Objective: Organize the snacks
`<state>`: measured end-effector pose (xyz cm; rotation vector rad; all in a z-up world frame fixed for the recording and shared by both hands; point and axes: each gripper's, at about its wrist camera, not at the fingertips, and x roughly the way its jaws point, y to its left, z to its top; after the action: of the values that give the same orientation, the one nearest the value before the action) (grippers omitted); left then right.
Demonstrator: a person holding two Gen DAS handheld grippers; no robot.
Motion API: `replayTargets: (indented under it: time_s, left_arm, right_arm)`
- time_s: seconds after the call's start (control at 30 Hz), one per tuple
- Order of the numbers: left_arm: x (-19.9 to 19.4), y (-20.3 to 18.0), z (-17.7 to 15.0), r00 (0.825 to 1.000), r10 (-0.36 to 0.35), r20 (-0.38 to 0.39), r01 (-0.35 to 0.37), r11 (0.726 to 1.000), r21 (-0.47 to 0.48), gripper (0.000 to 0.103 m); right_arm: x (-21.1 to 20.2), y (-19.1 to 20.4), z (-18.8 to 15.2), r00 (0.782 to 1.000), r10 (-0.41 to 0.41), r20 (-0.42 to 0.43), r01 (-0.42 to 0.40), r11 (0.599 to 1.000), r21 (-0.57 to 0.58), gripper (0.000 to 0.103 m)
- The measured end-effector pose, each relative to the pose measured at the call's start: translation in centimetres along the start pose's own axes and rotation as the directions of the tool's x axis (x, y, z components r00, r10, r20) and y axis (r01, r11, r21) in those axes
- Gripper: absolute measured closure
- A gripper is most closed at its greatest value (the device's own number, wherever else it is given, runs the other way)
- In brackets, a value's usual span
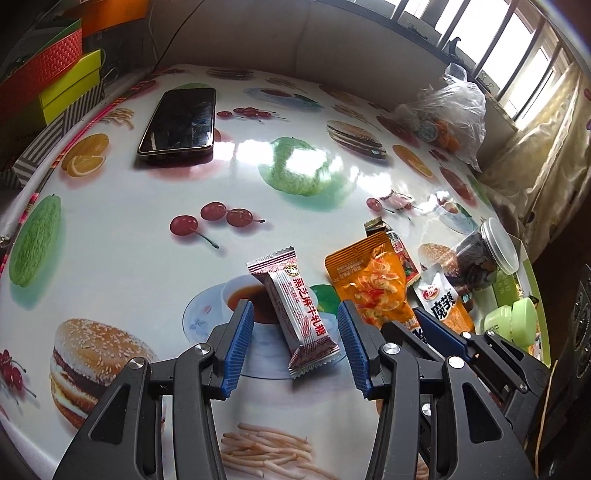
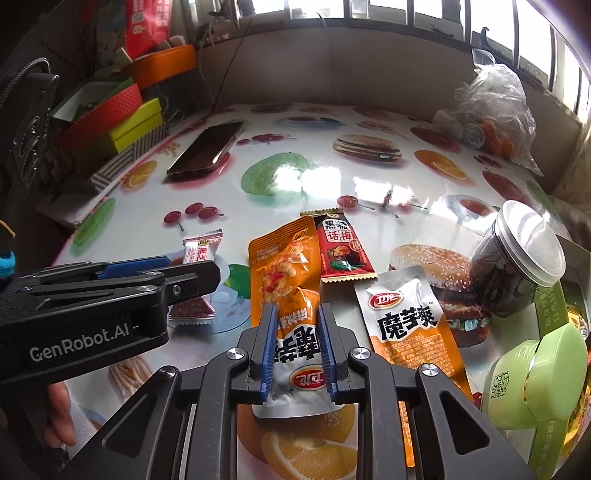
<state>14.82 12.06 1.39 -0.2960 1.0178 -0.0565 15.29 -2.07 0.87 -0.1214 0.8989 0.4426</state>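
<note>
The long orange-and-silver foil snack pouch [image 2: 291,314], lying lengthwise just beside the red plum-candy packet [image 2: 341,251], is being clamped at its near end by the right gripper [image 2: 297,347], while the left gripper [image 1: 295,328] is being held apart astride the silver nougat bar [image 1: 295,310].

A black glossy smartphone [image 1: 179,122] lies flat on the food-printed bench [image 1: 129,229], near stacked red and yellow-green cardboard boxes [image 1: 55,81] at its edge.

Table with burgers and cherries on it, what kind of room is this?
Probably a home, maybe a dining corner. The table wears a food-print cover, snack packets like the orange packet lie about, and a phone rests near barred windows.
</note>
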Motion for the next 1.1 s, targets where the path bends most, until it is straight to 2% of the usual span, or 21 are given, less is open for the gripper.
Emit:
replayTargets:
  time_s: [0.13,0.37,0.4,0.43,0.47,0.63,1.1]
  left_arm:
    - [0.6,-0.1,0.0,1.000,-0.002,0.005,0.002,1.000,0.000,0.054]
    - [0.9,-0.5,0.2,0.999,0.044,0.011,-0.044,0.999,0.017,0.055]
    - [0.9,-0.5,0.2,0.999,0.048,0.012,-0.049,0.999,0.018,0.059]
    - [1.0,-0.5,0.1,0.999,0.052,0.013,-0.052,0.998,0.018,0.068]
    - [1.0,-0.4,0.2,0.998,0.055,0.013,-0.055,0.998,0.018,0.072]
    - [1.0,-0.4,0.2,0.998,0.065,0.014,-0.066,0.998,0.019,0.082]
    - [-1.1,-0.3,-0.3,0.997,0.056,0.054,-0.058,0.998,0.020,0.083]
  right_arm:
    - [-0.1,0.0,-0.1,1.000,-0.001,0.004,0.001,1.000,0.005,0.083]
    - [-0.3,-0.3,-0.2,1.000,-0.004,0.005,0.004,1.000,0.024,0.083]
    - [-0.3,-0.3,-0.2,1.000,-0.003,0.004,0.003,1.000,0.028,0.083]
    - [-0.3,-0.3,-0.2,1.000,-0.002,0.004,0.002,1.000,0.030,0.083]
    - [-0.3,-0.3,-0.2,1.000,-0.002,0.004,0.002,1.000,0.030,0.083]
    - [-0.3,-0.4,-0.2,1.000,0.000,0.006,0.000,1.000,0.030,0.083]
    - [-1.2,-0.1,-0.4,0.999,0.005,0.032,-0.006,0.999,0.032,0.085]
